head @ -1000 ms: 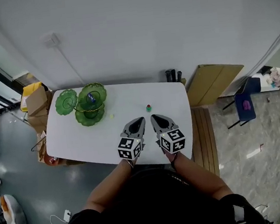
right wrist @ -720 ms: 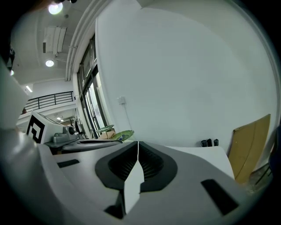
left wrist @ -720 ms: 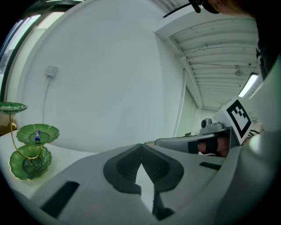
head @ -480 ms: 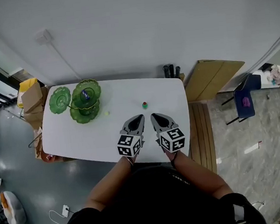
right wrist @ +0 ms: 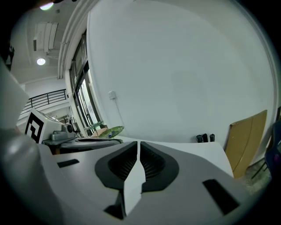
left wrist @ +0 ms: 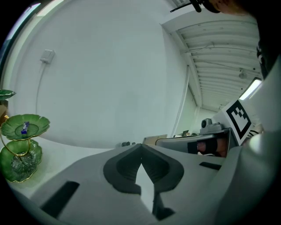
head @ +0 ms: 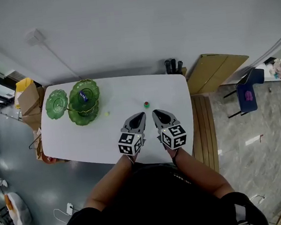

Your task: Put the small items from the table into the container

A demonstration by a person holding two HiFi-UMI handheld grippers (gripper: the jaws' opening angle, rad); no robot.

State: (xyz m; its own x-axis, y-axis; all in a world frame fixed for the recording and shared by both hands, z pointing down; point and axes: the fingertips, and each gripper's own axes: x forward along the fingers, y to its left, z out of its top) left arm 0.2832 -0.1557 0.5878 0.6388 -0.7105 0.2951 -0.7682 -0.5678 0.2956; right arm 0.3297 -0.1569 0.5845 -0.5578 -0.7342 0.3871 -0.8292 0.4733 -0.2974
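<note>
Hovering left gripper [head: 141, 115]: jaws closed, empty
Right gripper [head: 156, 113]: jaws closed, empty
Green tiered dish [head: 83, 103]: ten o'clock on table [head: 123, 89]
Small item [head: 146, 104]: twelve o'clock

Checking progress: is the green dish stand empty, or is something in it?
Not empty: a blue item lies in one dish.

Pretty plain kit: left claw [head: 140, 115] and right claw [head: 156, 113] are light grey wedges with dark ribbed pads [right wrist: 151, 163], each carrying a white marker cube [head: 130, 143] with black squares. Person's in a black top [head: 159, 197].
</note>
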